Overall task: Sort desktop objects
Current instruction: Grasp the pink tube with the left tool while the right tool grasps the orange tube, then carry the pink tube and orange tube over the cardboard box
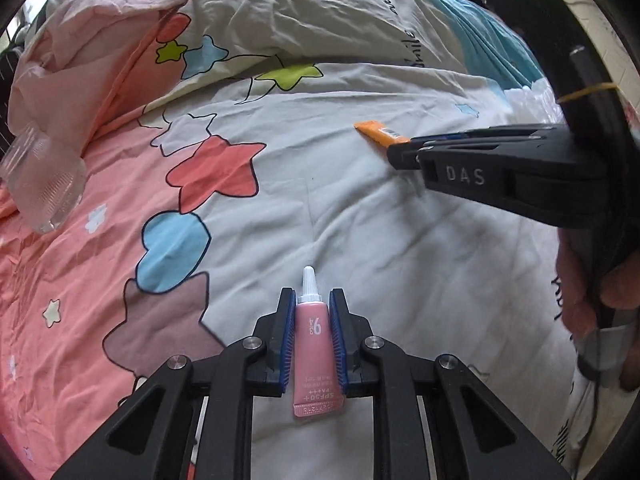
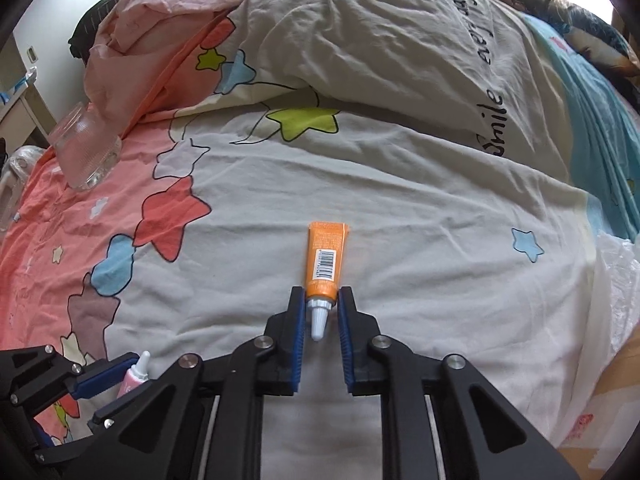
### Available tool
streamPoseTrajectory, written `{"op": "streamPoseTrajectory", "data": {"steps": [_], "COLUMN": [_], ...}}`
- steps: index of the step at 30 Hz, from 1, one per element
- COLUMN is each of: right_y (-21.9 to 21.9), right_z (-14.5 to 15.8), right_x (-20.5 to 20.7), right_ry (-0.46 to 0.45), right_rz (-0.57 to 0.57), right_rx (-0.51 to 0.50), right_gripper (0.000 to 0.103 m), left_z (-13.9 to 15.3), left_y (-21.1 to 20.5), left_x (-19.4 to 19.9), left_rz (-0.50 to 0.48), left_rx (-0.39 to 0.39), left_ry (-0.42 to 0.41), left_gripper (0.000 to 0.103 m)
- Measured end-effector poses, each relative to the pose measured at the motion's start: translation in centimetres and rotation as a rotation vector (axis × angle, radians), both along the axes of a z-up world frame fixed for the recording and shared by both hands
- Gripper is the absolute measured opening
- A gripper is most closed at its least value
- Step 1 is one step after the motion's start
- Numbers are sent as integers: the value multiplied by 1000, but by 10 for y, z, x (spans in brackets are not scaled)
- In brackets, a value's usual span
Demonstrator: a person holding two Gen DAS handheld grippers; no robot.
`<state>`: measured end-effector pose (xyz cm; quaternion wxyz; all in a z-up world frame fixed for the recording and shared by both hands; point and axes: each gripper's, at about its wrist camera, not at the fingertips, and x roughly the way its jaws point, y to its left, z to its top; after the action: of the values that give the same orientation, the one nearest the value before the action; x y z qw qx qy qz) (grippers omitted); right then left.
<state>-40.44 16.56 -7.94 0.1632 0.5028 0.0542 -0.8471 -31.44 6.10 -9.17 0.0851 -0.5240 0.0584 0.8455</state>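
My left gripper is shut on a pink tube with a white cap, its pads pressing both sides; the tube also shows in the right wrist view. An orange tube with a barcode lies on the bedsheet, white cap toward me. My right gripper straddles its cap end, jaws open with small gaps either side. In the left wrist view the right gripper covers the orange tube's near end.
A clear glass jar lies on the pink part of the star-patterned sheet, also seen at left. Bunched bedding rises behind. A white plastic bag sits at the right edge.
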Motion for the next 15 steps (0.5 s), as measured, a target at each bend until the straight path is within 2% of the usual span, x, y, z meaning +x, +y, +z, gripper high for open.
{"op": "streamPoseTrajectory", "data": {"steps": [6,15], "right_y": [-4,6], "right_z": [13,37], "right_x": [34,77], "right_ry": [18,32], "right_rz": [18,21], "right_rx": [27,7], "right_gripper": [15,15], "left_z": [8,31], "left_y": [1,-5], "left_x": [16,49], "left_rz": [-21,-38], "left_rx": [6,6], "left_ry": [6,38], "left_gripper": [17,17]}}
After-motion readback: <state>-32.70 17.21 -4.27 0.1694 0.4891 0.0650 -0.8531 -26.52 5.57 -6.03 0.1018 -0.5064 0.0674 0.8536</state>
